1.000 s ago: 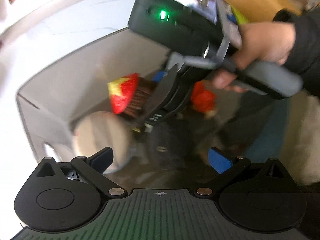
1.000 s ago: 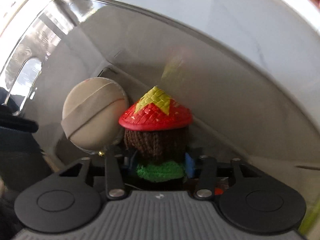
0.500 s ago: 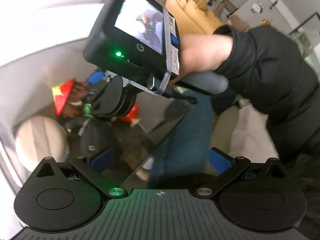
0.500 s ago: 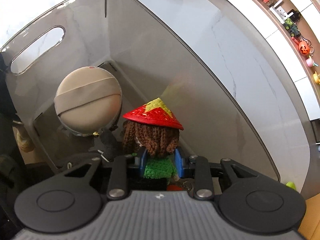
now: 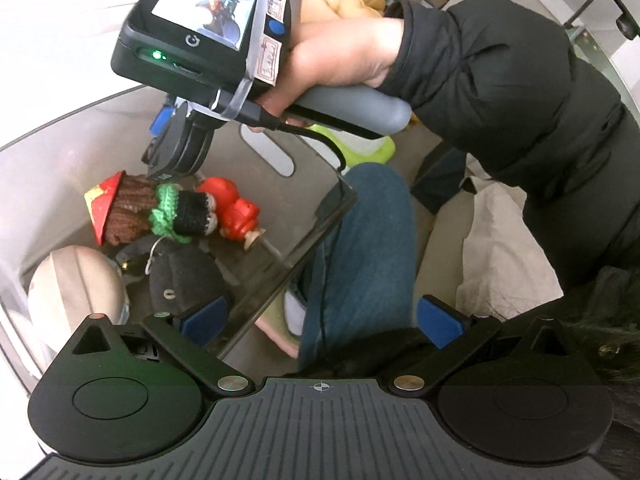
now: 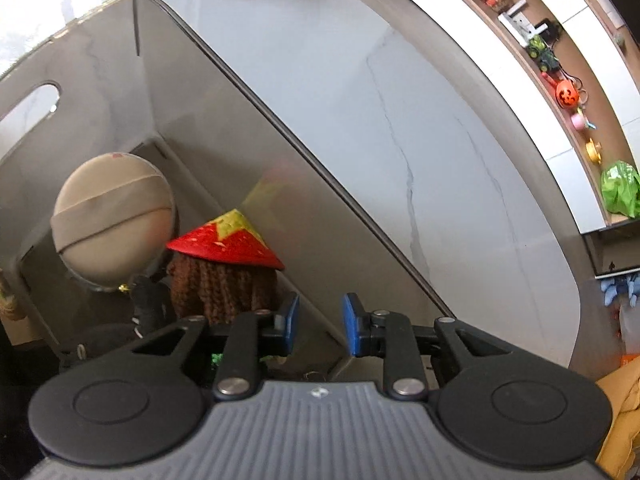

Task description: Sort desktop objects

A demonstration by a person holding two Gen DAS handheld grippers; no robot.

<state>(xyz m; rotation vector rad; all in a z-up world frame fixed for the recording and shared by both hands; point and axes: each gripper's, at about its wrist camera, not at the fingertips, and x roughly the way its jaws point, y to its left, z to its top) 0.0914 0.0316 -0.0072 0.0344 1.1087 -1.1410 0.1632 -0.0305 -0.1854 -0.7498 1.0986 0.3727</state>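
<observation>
My left gripper (image 5: 320,320) hangs over the near edge of a smoked translucent bin (image 5: 316,236), its blue-padded jaws spread wide with nothing between them, a knee in blue jeans (image 5: 360,240) showing beneath through the gap. My right gripper (image 6: 316,324) points steeply down into the same bin, its jaws narrow and closing on empty air, the blue pads apart and gripping nothing. Just ahead of those pads lies the crocheted doll (image 6: 224,280), brown yarn hair under a red cone hat with a yellow patch; from the left wrist view the doll (image 5: 156,208) rests on its side on the bin floor, green collar and black body turned toward a red plastic figure (image 5: 236,212) that touches its feet. Beside the doll's hat sits a round beige powder puff (image 6: 114,220) with a band across it, and a dark soft item (image 5: 184,280) lies just below the doll. My right hand (image 5: 340,60), in a black sleeve (image 5: 500,80), grips the gripper's grey handle above the bin. Beyond the bin wall stretches the white marble-patterned table (image 6: 440,160), and farther off a shelf (image 6: 560,80) holds small toys, an orange pumpkin among them.
</observation>
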